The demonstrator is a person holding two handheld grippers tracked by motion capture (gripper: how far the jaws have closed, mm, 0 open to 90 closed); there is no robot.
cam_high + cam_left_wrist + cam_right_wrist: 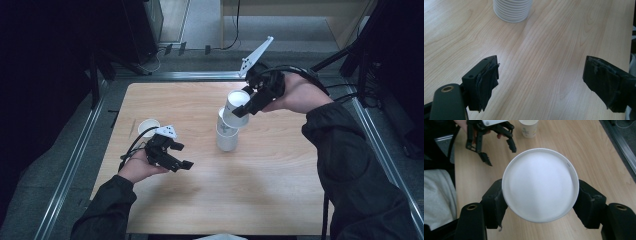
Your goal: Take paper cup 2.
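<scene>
White paper is what the right hand-held gripper (243,108) pinches in the high view: a cup (235,106) held bottom outward, tilted, just above the stack of cups (227,134) standing mid-surface (280,190). The cup's long axis leans from the stack up toward the right hand, which is far nearer the stack than the left. The left hand-held gripper (181,156) rests low at the left with its jaws spread and nothing between them; a single upright cup (148,127) stands just behind it. From the left gripper view, the spread pads (489,82) frame bare wood, with the ribbed stack (512,10) ahead and well apart. In the right gripper view, the pads (495,206) press both sides of the cup (540,185), whose round bottom faces the camera; tiny print near its rim is too small to read, and the single cup (529,128) beyond bears a faint motif, no legible brand.
</scene>
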